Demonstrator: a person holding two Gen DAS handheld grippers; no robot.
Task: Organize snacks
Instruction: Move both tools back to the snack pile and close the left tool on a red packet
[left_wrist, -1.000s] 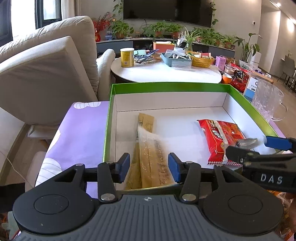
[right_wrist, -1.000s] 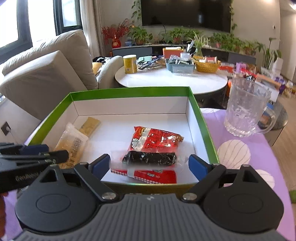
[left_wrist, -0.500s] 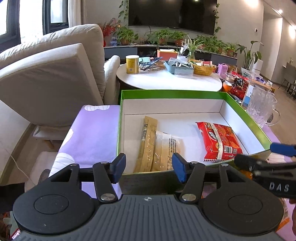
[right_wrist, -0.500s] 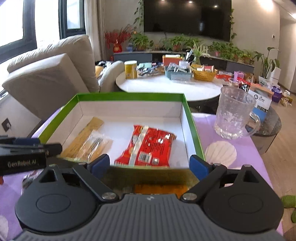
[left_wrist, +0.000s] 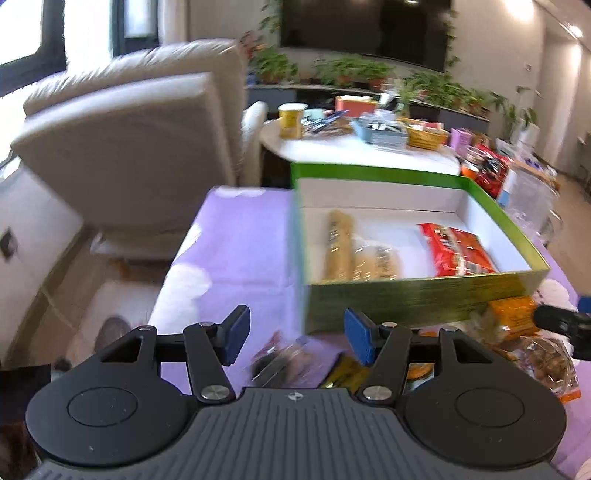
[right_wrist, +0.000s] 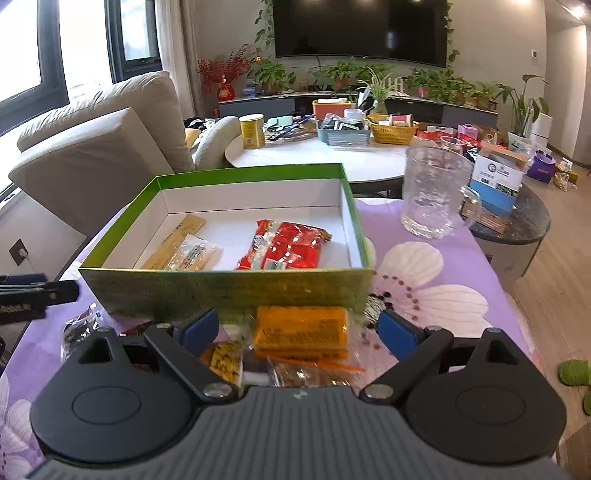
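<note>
A green box (right_wrist: 221, 286) with a white inside sits on the purple cloth; it also shows in the left wrist view (left_wrist: 406, 299). In it lie a red packet (right_wrist: 286, 245) and tan packets (right_wrist: 184, 249). Loose snacks lie in front of the box: an orange packet (right_wrist: 301, 326) and a dark packet (left_wrist: 280, 363). My right gripper (right_wrist: 299, 328) is open, low over the orange packet. My left gripper (left_wrist: 297, 334) is open and empty above the dark packet, left of the box's front corner.
A glass mug (right_wrist: 434, 192) stands right of the box. A beige sofa (right_wrist: 92, 158) is at the left. A round white table (right_wrist: 314, 157) with cans and baskets stands behind the box. The cloth's flower print (right_wrist: 424, 284) lies right of the box.
Both grippers have pulled back out of the box toward me, leaving the tan and red packets inside. They now hang over the loose snacks in front of the box. The left view is blurred.
</note>
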